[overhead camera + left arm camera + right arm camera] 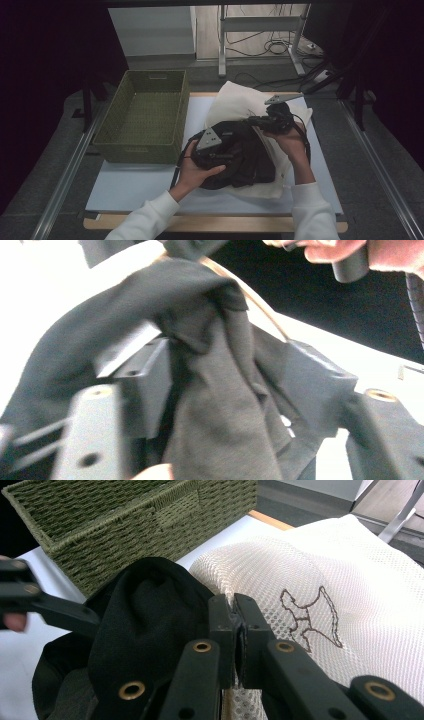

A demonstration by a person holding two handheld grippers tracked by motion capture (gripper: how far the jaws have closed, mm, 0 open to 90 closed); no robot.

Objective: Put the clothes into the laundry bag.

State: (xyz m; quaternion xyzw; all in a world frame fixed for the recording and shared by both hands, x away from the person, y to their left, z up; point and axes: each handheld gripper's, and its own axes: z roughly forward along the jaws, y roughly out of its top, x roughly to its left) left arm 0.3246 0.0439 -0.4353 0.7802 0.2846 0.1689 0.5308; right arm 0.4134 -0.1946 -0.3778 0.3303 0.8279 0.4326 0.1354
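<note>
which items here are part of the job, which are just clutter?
In the job: black garment, white mesh bag, left gripper around the garment, right gripper shut on the bag's edge.
Lying about: green basket, floor cables.

A grey carpet floor (380,165) is surrounding the table (215,224). Behind it, a metal desk frame (260,25) is standing among loose cables (272,47), and both room sides are lying in darkness.
</note>
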